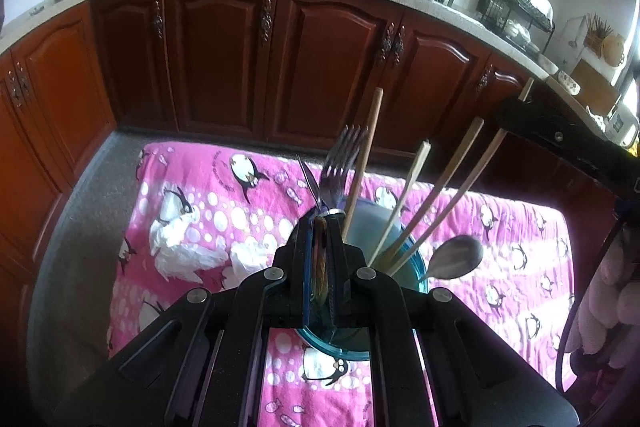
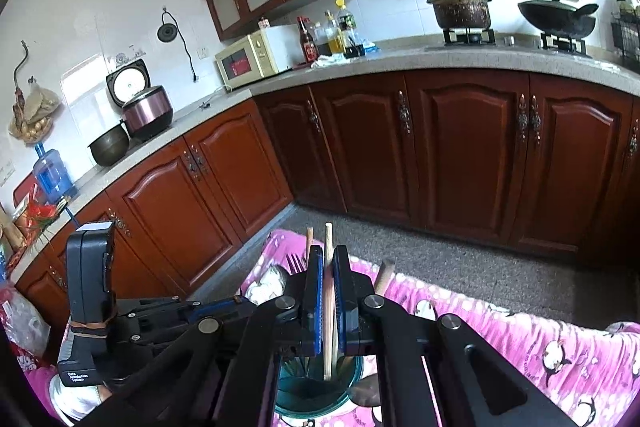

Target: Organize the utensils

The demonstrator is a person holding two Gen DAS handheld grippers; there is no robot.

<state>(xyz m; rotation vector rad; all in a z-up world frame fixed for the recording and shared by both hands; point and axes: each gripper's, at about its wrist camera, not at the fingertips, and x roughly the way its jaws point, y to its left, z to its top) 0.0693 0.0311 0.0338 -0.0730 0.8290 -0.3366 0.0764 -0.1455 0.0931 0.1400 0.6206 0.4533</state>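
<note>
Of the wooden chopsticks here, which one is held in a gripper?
The pale wooden chopstick clamped upright in the right gripper above the blue holder; the others lean loose inside.

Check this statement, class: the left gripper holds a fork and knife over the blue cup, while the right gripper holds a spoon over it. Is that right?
One detail is wrong. The right gripper is shut on a chopstick, not a spoon, as the right wrist view shows. The spoon already leans in the blue cup. The left gripper does hold a fork and knife.
</note>
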